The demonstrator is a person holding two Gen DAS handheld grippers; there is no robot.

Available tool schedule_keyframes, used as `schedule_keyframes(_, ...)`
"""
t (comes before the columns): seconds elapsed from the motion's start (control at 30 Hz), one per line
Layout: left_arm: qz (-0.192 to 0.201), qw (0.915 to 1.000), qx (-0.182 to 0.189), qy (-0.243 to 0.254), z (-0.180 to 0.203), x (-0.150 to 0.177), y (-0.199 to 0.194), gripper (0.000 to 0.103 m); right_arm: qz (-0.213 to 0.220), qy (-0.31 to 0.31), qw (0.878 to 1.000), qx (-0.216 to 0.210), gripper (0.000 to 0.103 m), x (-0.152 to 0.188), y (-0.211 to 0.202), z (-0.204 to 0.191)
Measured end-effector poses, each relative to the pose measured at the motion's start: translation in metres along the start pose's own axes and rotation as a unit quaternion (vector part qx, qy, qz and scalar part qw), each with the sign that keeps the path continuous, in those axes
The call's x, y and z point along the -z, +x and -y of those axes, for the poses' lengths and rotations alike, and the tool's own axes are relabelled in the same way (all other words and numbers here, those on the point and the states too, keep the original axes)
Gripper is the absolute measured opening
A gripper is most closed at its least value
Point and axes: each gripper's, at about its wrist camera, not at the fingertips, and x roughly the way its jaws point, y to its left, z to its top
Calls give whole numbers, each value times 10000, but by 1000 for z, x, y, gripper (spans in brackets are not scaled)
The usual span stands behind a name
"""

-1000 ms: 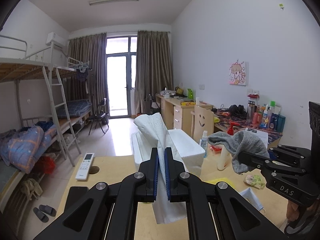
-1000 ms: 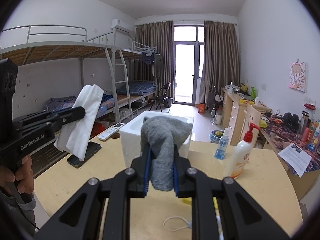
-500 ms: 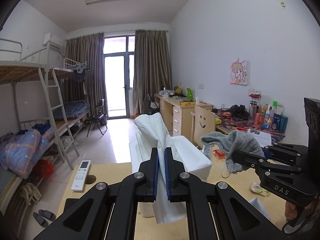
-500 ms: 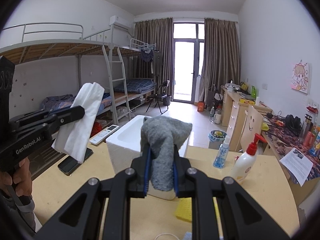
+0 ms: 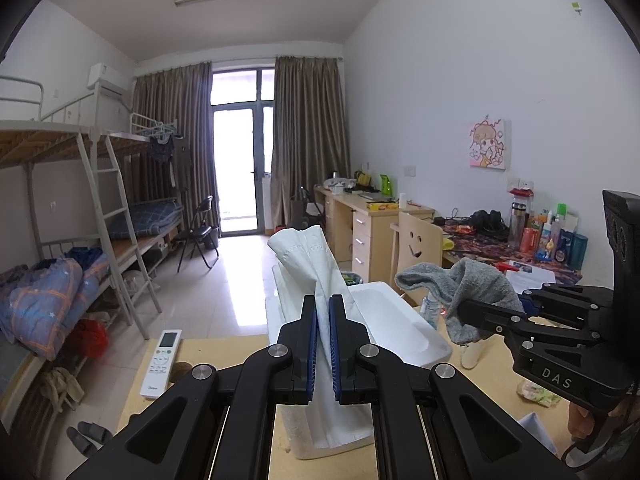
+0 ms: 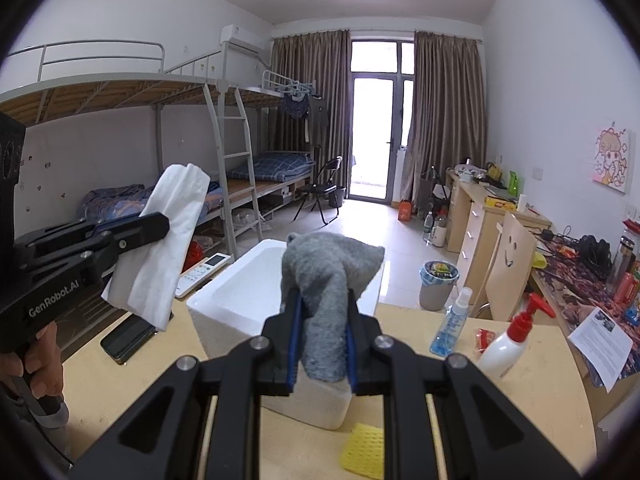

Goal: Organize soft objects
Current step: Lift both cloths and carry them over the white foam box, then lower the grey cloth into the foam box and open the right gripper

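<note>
My left gripper is shut on a folded white cloth that sticks up and hangs down between the blue pads. In the right wrist view that cloth shows at the left, held by the left gripper. My right gripper is shut on a grey sock; the left wrist view shows the sock at the right. A white foam box stands on the table just ahead of both grippers, its top open.
On the wooden table lie a remote, a black phone, a blue spray bottle, a red-topped pump bottle and a yellow cloth. Bunk beds stand left, cluttered desks right.
Both grippers have moved forward over the table toward the foam box, which now looks nearer and larger. Both keep their hold on the cloth and the sock.
</note>
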Motion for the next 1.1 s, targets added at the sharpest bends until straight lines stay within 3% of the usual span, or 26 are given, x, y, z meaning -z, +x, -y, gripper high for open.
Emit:
schedule_keyframes(0.97, -148, 9968, -757, -223, -28, 6, -2, 6, -335, -270, 9980, -459, 22, -18, 71, -15)
schedule_keyframes(1.03, -135, 9967, -775, -211, -28, 6, -3, 6, -355, -261, 9981, -430, 26, -17, 75, -11)
schedule_keyframes(1.1, -137, 9967, -777, -209, -27, 5, -3, 6, -364, -259, 9983, -386, 43, -15, 78, -11)
